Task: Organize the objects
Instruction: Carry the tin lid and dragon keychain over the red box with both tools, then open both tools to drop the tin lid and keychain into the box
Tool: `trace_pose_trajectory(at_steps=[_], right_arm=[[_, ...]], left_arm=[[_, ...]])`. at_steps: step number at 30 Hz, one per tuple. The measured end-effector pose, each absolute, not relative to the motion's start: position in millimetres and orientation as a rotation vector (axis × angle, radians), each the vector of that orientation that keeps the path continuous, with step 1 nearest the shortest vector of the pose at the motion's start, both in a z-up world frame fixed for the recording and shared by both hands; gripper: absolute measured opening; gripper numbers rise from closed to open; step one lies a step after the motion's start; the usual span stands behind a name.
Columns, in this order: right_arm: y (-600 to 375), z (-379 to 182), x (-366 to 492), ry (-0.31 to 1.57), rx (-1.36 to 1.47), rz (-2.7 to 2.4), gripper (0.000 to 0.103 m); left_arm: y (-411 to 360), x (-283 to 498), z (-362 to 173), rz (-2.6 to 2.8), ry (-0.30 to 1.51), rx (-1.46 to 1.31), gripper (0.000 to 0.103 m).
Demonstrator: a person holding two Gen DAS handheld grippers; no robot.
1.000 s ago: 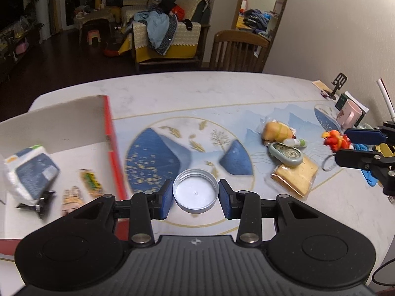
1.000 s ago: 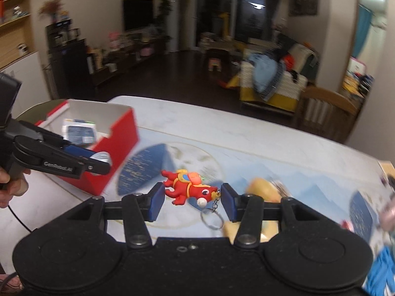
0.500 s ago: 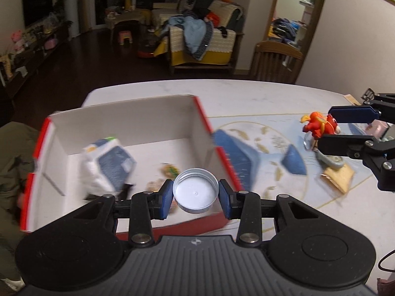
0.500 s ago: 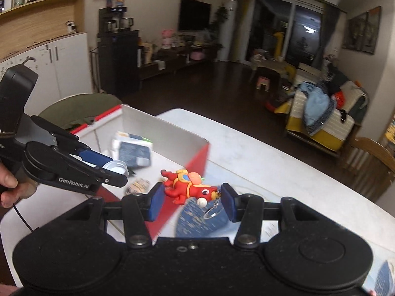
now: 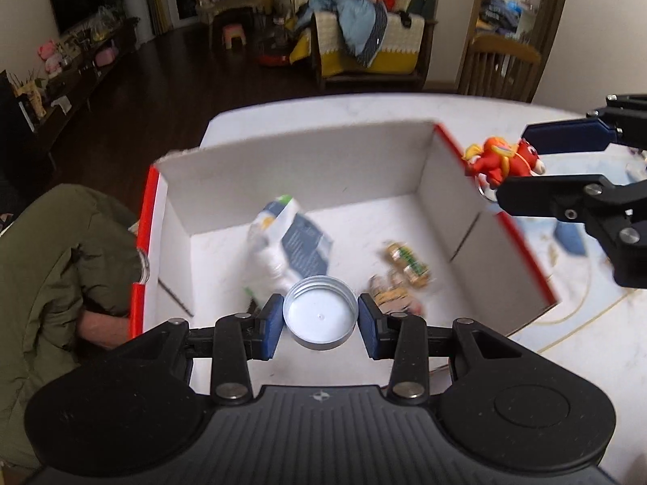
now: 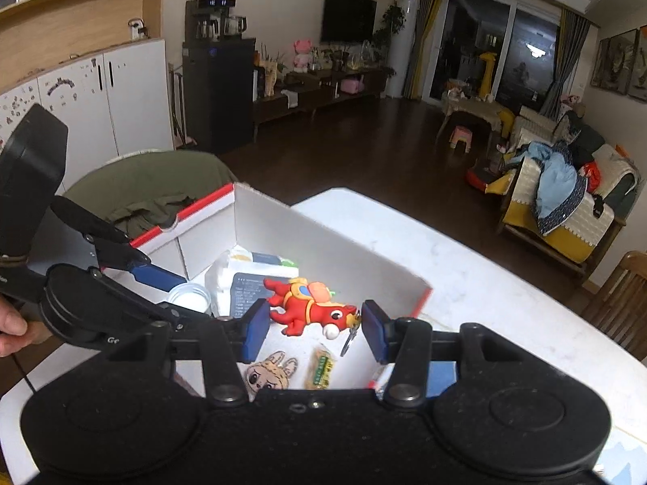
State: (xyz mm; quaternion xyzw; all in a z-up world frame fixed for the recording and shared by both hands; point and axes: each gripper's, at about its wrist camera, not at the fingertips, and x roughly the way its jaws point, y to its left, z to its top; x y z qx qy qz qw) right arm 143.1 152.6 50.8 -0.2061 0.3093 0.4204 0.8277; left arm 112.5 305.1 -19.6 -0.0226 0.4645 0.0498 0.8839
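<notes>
Counted: one red-edged box (image 5: 449, 186) holding one tissue pack (image 5: 283, 238), one bunny charm (image 6: 270, 372) and one snack packet (image 6: 321, 367); one lid (image 5: 320, 317); one red toy keychain (image 6: 311, 307); two grippers.
</notes>
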Motion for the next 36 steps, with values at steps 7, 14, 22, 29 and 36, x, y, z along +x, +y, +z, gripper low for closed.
trace_pose_trajectory(at_steps=[7, 14, 22, 29, 36], right_arm=[[185, 15, 153, 0.745, -0.488, 0.86, 0.049], [205, -15, 164, 0.83, -0.521, 0.828, 0.049], [219, -37, 166, 0.902, -0.538, 0.838, 0.05], [219, -44, 165, 0.925, -0.558, 0.828, 0.051], [212, -34, 164, 0.914, -0.515, 0.848, 0.059]], left_arm=[[321, 131, -48, 0.101, 1.076, -0.02, 0.038], [336, 144, -68, 0.101, 1.145, -0.051, 0.038], [337, 148, -85, 0.061, 1.211, -0.043, 0.038], [334, 150, -91, 0.045, 1.254, -0.032, 0.038], [338, 156, -91, 0.049, 1.284, -0.062, 0.042]])
